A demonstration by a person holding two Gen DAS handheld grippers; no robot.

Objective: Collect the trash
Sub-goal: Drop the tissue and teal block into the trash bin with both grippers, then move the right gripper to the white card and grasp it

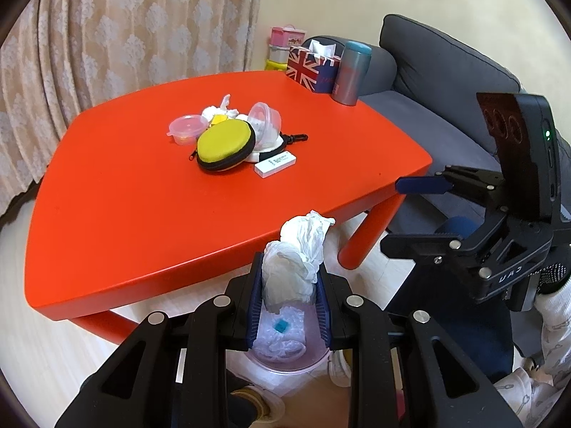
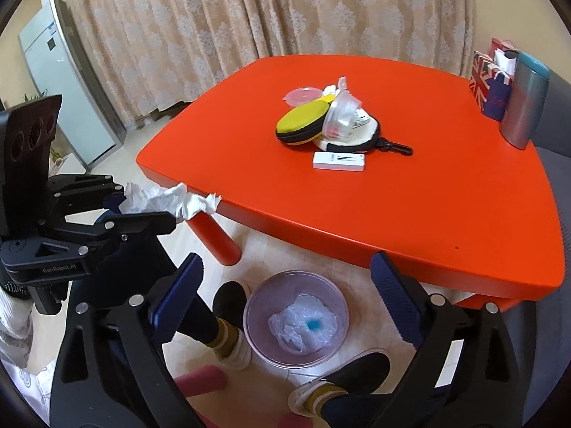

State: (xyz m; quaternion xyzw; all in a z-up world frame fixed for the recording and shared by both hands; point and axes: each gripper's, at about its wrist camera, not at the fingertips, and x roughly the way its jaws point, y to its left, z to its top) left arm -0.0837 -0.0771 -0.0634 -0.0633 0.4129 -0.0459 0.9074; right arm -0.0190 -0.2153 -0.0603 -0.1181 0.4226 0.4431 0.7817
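My left gripper (image 1: 289,285) is shut on a crumpled white tissue (image 1: 299,253) and holds it off the near table edge, above a clear pink bin (image 1: 285,360) on the floor. The bin (image 2: 257,296) holds crumpled plastic with a blue bit (image 2: 314,322). From the right wrist view the tissue (image 2: 171,201) hangs in the left gripper (image 2: 142,210). My right gripper (image 2: 285,299) is open and empty above the bin; it also shows in the left wrist view (image 1: 417,210). More crumpled tissue (image 1: 223,108) lies on the orange table (image 1: 142,214).
On the table: yellow zip case (image 1: 223,149), two small clear tubs (image 1: 185,128), white pouch with clip (image 2: 357,135), white box (image 1: 274,164), Union Jack tissue box (image 1: 314,67), grey tumbler (image 1: 351,73). Grey sofa (image 1: 446,82) at right. Person's feet (image 2: 232,331) beside the bin.
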